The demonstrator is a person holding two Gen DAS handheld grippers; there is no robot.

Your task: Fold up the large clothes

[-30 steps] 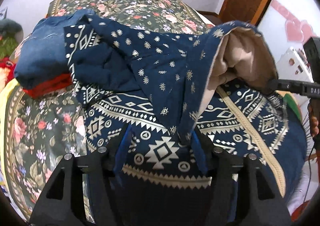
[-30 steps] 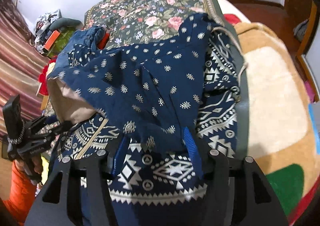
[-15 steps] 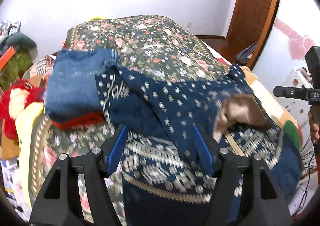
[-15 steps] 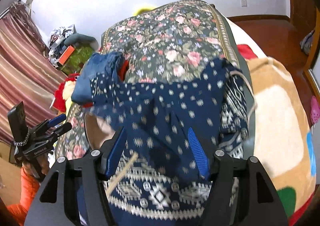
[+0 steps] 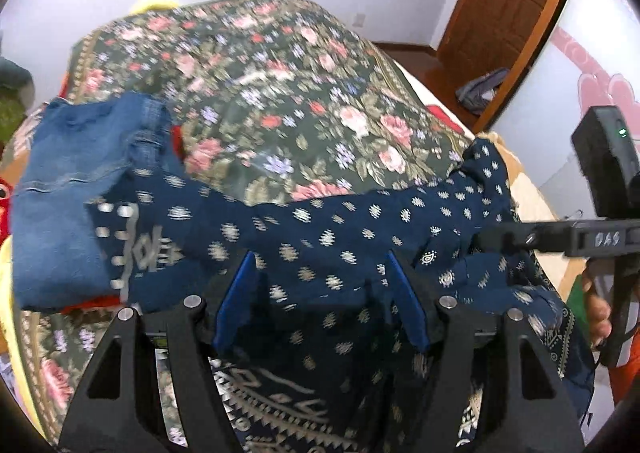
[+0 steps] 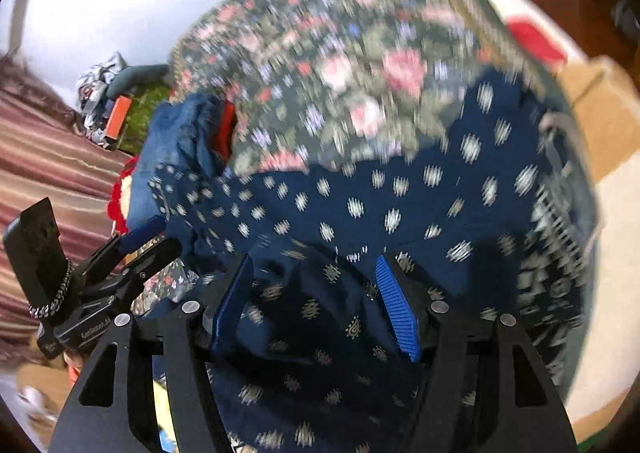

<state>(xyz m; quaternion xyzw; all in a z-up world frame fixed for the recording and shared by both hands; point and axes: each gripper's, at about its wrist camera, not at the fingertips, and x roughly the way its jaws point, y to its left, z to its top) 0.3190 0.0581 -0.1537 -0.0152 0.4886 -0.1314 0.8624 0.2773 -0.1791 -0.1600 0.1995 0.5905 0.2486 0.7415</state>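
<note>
Both wrist views downward, sharing bed [image 5: 280,65]

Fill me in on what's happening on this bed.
A person with a gripper in each hand is folding a navy patterned garment on the floral bedspread. The left gripper and right gripper both have their jaws apart with the cloth lying loose between them, not pinched. Folded jeans sit beside it on something red.

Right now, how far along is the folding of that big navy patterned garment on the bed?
Partway. Done: one fold, the navy garment lying doubled across the floral bedspread. In hand: nothing; the left gripper and right gripper stand open above it. Left: more folds, then probably stacking it with the folded jeans.
</note>
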